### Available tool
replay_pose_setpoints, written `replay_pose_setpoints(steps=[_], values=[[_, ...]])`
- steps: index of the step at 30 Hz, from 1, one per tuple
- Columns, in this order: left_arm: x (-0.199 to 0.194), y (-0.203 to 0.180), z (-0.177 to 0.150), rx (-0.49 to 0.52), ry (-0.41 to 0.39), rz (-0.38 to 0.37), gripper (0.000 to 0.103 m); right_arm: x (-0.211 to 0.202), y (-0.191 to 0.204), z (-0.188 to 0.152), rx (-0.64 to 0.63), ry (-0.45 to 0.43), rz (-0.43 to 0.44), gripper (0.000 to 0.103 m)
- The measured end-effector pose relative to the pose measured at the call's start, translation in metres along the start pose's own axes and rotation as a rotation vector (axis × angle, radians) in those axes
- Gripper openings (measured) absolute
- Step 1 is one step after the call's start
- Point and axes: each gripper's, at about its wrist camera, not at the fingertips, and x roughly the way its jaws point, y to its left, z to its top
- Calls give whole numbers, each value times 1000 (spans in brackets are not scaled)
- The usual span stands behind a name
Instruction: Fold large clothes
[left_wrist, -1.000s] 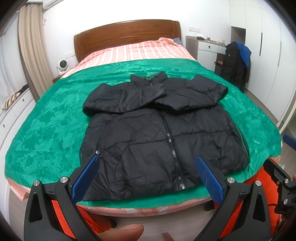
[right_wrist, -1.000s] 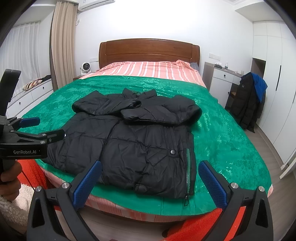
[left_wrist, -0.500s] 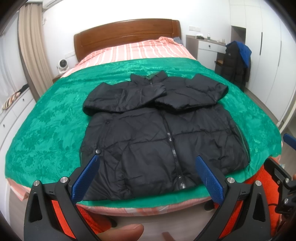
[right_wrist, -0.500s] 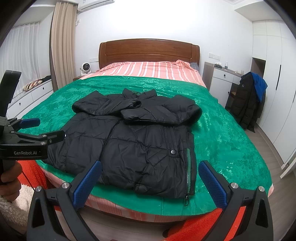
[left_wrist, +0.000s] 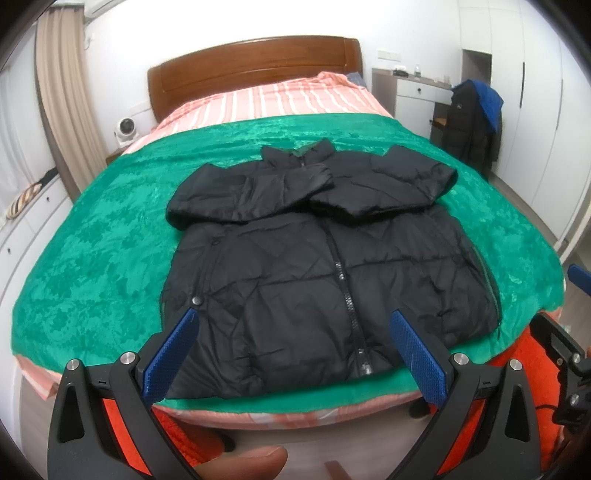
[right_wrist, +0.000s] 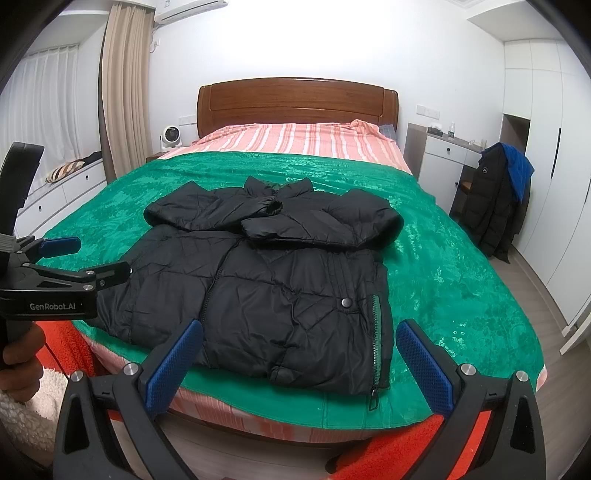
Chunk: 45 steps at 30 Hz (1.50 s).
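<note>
Room is bright w/ even light. White wall (right_wrist: 332, 44) glares. Pics sharp in middle; edges bend round, corners go black.

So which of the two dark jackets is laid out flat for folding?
The black puffer jacket on the green blanket, sleeves folded across its chest; the other jacket hangs by the wardrobe.
</note>
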Motion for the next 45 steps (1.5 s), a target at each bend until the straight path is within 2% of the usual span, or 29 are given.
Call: replay_pose_setpoints(steps=[45], values=[[0,-3,0,5,4,0,103,3,4,0,-4,7,9,103]])
